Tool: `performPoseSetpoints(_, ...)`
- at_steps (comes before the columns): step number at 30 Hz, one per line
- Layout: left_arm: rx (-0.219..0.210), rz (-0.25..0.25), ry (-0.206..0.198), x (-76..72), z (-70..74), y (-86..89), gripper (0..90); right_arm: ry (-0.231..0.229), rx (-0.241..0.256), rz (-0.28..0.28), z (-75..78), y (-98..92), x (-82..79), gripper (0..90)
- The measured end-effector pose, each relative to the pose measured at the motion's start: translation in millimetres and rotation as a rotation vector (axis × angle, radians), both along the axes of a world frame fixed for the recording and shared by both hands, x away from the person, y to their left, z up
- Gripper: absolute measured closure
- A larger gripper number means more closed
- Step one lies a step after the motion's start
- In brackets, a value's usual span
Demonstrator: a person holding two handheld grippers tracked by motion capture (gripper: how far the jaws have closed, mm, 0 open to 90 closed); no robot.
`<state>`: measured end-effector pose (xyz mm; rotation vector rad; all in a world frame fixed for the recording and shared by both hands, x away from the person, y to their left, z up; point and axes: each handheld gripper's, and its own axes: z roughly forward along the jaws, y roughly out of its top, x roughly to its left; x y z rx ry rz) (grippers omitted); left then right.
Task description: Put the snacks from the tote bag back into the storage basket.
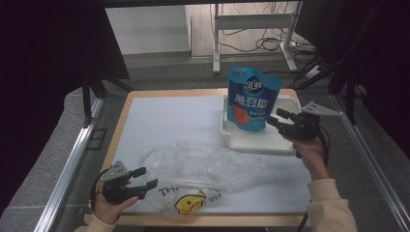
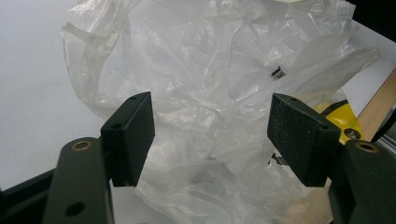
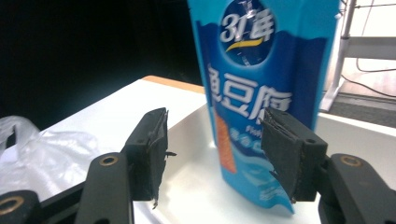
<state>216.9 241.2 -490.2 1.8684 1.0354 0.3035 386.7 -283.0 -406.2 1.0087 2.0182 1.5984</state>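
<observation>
While upright, pouch (image 3: 261, 102) beyond right claw (image 3: 212, 154)

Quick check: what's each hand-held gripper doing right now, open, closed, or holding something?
Left hand-held gripper: open, empty, jaws aimed at the plastic bag.
Right hand-held gripper: open, empty, jaws facing the blue pouch.

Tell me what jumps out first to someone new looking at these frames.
The bright blue snack pouch stands upright in a white tray at the table's far right, with the open right gripper just beside it. Near the front edge lies a crumpled clear plastic bag with a yellow smiley print, and the open left gripper sits at its left end.
</observation>
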Motion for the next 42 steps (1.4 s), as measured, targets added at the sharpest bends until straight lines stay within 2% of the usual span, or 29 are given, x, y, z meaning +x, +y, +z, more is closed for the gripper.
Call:
performPoseSetpoints(14, 0.002, 0.001, -0.005, -1.6, 0.1, -0.9, 32.2, 0.012, -0.017, 0.071, -13.7, 7.7, -29.3, 41.2)
performPoseSetpoints(18, 0.004, 0.001, -0.008, -2.3, 0.4, -1.2, 32.2, 0.014, -0.034, 0.102, -18.1, 12.2, -44.7, 41.2)
performPoseSetpoints(24, 0.004, 0.0, -0.009, -2.7, 0.3, -1.2, 32.1, 0.022, -0.056, 0.129, -26.0, 16.6, -59.0, 41.1)
performPoseSetpoints(29, 0.007, 0.003, -0.005, -1.9, -1.0, -0.6, 32.1, 0.035, -0.046, 0.162, -40.0, 18.4, -78.0, 40.9)
performPoseSetpoints(32, 0.007, 0.004, -0.005, -1.9, -1.3, -1.0, 32.0, 0.045, -0.063, 0.175, -46.5, 19.3, -85.6, 40.7)
performPoseSetpoints(42, 0.005, -0.003, -0.009, -4.9, -0.7, -1.3, 31.8, 0.066, -0.055, 0.191, -57.5, 20.3, -93.8, 40.5)
